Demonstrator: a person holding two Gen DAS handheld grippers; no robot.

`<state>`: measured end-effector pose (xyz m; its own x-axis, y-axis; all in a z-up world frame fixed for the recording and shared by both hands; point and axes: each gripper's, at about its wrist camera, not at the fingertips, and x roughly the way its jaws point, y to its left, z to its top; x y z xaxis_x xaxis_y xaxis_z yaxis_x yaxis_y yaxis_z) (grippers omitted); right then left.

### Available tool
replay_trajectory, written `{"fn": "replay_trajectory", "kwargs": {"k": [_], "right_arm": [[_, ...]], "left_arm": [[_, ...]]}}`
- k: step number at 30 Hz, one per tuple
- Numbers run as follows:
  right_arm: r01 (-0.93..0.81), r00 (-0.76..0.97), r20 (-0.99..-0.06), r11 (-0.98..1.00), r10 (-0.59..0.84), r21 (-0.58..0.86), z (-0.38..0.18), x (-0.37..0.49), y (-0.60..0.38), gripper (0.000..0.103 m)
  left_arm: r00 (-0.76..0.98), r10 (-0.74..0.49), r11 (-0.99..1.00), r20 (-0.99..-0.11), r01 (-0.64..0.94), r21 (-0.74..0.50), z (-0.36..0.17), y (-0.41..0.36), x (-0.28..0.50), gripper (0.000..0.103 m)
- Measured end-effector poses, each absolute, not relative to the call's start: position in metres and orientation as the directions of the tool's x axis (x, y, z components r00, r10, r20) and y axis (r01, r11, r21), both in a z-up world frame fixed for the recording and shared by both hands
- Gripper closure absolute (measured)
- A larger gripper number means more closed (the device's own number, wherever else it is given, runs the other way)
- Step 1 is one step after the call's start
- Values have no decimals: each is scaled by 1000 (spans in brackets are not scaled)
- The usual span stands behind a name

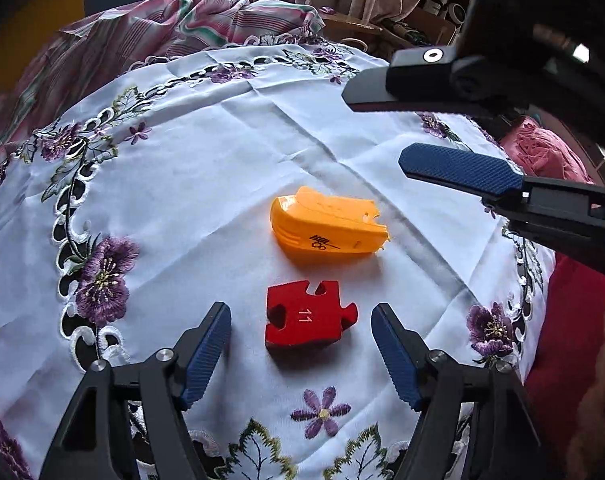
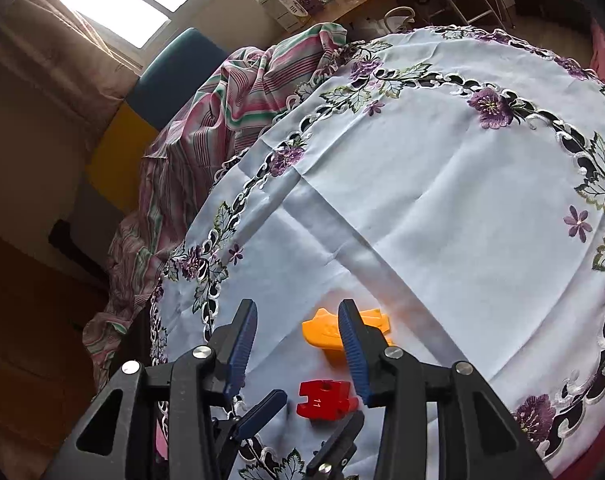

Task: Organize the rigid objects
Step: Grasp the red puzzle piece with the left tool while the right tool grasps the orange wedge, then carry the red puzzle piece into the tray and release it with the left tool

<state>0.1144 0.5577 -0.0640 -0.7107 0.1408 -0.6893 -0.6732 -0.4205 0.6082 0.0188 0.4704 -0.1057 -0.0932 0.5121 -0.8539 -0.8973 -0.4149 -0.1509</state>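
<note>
Rigid pieces, two of them, lie close together near the middle of the cloth (image 1: 206, 184), a white embroidered tablecloth that covers the table; a striped fabric (image 1: 182, 16) is bunched at the far left edge.

Largest after that are the tools. The right gripper (image 1: 378, 132) hangs above and to the right of the pieces, jaws well apart and holding nothing. The left gripper (image 1: 301, 334) sits low at the near side, jaws spread wide and empty, one finger on each side of the red piece without touching it.

The orange piece (image 1: 326, 226) lies just beyond the red one, a curved moulded shell with black scribble on its side. It looks like light, hard plastic, smooth and likely slippery on its rounded face; its flatter long sides seem the safer hold.

The red piece (image 1: 308, 320), a thick jigsaw tile marked 11, looks stiff, light and sturdy. Pinching across its straighter edges, clear of the tabs and notches, should keep it from twisting.
</note>
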Motion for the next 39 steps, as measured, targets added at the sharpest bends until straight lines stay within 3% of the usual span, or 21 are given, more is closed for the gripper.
{"fn": "replay_trajectory", "kwargs": {"k": [1,14,18,20,23,39], "right_arm": [[-675,-708,-692,-422,140,606,-64,114,558,60],[-740,-605,-785,-461,137,490,-75,98,554,59],[-776,-550,-819,-462,162,430,-79,95,555,45],[-787,-534,-829,-455,164,417,-81,94,557,44],[-806,-492,-853,-461,175,370,-84,88,557,34],[-808,-342,-918,-561,201,179,-104,35,553,28]], "left_arm": [[-117,511,-425,-852,-896,-132,-106,470,19,57],[-200,531,-550,-823,-820,-156,-83,366,5,56],[-223,544,-589,-809,-788,-178,-75,324,4,56],[-234,550,-598,-802,-781,-182,-71,310,5,56],[-250,560,-605,-790,-775,-184,-64,289,8,56],[-308,589,-671,-747,-701,-240,-40,216,7,56]]}}
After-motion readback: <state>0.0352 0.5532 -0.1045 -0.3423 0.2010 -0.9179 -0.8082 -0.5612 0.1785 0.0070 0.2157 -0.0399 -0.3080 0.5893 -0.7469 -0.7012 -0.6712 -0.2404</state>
